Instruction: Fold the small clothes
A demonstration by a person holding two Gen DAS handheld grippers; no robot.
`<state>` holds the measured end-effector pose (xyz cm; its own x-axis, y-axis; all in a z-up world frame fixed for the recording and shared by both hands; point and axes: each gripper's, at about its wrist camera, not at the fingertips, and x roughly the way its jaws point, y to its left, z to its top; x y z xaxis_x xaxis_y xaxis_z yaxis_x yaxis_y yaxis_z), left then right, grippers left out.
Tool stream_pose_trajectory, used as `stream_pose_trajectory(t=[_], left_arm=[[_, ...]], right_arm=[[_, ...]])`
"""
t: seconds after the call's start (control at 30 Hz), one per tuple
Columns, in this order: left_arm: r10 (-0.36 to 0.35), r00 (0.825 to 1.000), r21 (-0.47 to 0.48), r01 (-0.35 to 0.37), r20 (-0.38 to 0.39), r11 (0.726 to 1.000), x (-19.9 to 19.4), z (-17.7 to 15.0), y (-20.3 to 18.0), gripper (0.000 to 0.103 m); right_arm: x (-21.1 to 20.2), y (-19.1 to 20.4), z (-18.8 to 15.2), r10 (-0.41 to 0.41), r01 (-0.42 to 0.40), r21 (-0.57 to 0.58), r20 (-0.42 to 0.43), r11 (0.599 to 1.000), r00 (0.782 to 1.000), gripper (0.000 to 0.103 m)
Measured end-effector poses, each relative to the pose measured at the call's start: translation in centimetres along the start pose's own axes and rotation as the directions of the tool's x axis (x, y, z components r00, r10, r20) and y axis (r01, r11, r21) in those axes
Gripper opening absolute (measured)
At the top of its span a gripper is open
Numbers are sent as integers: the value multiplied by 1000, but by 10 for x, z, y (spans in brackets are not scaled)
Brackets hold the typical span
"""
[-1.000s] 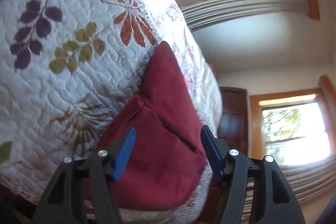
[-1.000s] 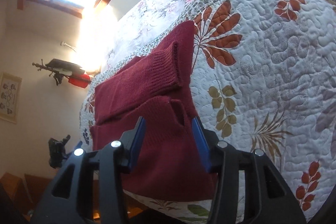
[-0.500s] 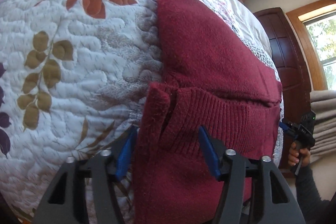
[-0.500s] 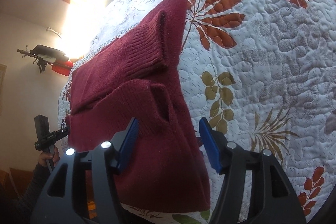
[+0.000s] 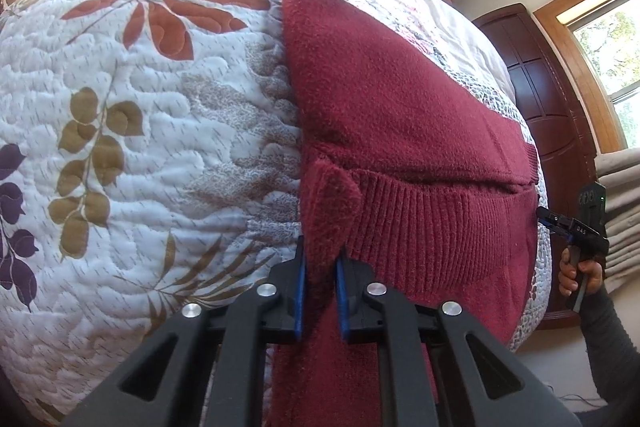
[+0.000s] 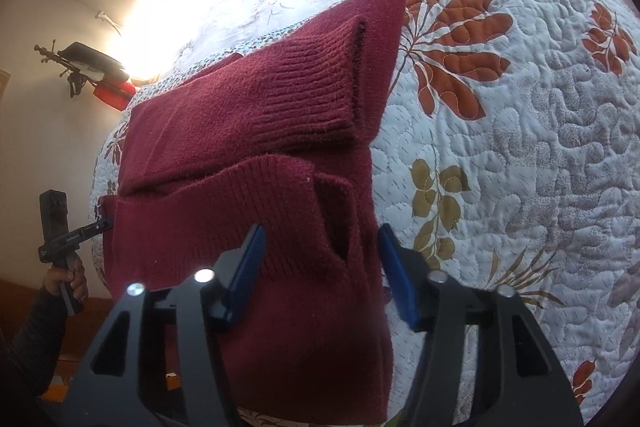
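A dark red knitted sweater, fuzzy with ribbed cuffs and hem, lies partly folded on the bed, its sleeves laid across the body. Its long axis runs away from both cameras, toward the far end of the bed, and its near part hangs over the bed's edge. The left gripper is pinched nearly closed on an upturned corner flap of the knit. The right gripper stands wide apart, straddling the opposite corner without clamping it. Beneath is a white quilted bedspread printed with rust, olive and purple leaves. A dark wooden door stands beyond the bed.
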<state>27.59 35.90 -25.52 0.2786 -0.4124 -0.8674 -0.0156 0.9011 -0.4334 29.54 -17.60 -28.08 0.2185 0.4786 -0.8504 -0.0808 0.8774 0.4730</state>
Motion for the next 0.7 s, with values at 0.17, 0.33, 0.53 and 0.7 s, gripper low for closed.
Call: stream_pose_trajectory(t=[0.17,0.33,0.53,0.7], left_arm=[[7,998,-14,-6,64,1000,-8,-3,-13,9],[-14,988,-35,19,151,999,-36,-11,-18,9],[-23,980,-10,26,200,1000,-59,-22,-33,7],[-11,973,-5,13,229,1000,-69,-29,-38,7]], right_arm=[[-6,5,-1,-20,20,-6,14,1000,1000,8],[-29,9,-10,-26,26,5,70,1000,997,7],[-56,14,-25,-17,14,24,120,1000,993,7],[-71,20,-33,-19,15,27,162,1000,987,7]])
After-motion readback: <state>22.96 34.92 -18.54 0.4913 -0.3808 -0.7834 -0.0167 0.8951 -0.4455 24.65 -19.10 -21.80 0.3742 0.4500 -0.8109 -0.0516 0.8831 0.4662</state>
